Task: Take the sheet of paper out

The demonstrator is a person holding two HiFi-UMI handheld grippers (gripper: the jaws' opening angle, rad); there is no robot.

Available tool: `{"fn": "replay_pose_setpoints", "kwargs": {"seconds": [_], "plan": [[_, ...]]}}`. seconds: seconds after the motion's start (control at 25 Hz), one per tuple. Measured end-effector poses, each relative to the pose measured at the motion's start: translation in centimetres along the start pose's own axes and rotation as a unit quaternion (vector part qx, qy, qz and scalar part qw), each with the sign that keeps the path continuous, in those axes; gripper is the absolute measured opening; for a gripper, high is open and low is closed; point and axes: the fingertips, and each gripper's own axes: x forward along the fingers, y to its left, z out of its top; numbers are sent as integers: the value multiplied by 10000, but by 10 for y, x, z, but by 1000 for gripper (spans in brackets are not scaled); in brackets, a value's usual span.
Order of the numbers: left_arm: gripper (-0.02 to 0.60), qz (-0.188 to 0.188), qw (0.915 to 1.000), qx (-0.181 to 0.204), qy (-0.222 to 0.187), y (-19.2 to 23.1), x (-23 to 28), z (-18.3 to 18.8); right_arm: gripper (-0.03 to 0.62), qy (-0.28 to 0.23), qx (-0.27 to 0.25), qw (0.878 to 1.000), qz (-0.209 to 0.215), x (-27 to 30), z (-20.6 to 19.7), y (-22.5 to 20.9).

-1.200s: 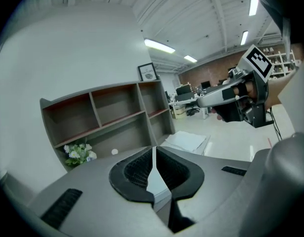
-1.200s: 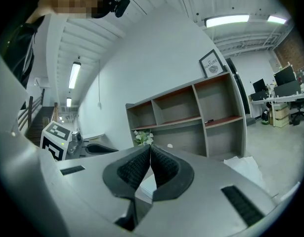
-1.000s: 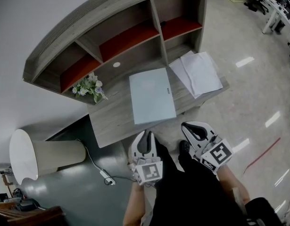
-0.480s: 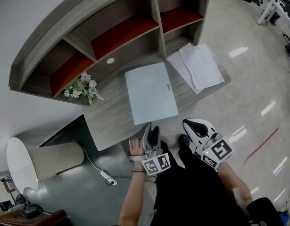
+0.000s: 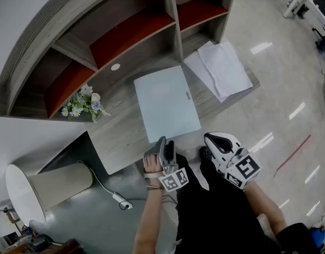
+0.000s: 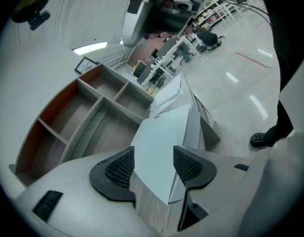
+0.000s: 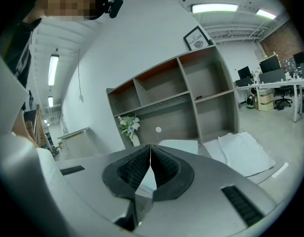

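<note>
Left gripper lower now, rolled onto its side at the desk's front edge, jaws opening.
Pale blue folder lies flat, smooth and rectangular on grey wood-grain; its near corner shows between the ribbed black pads, untouched. Loose white paper sheets (slightly fanned) lie at its right. Right gripper pinched shut, empty.

Pale blue folder, white papers, grey woodgrain desk
</note>
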Motion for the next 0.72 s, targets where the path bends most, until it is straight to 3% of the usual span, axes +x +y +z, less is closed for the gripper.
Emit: {"fn": "replay_pose_setpoints", "kwargs": {"seconds": [0.44, 0.72], "plan": [[258, 120, 9991, 373, 168, -23, 25, -27, 14, 200, 100, 9997, -47, 10, -20, -5], [258, 317, 9985, 450, -2, -24, 26, -26, 14, 272, 149, 9995, -77, 10, -28, -8]]}}
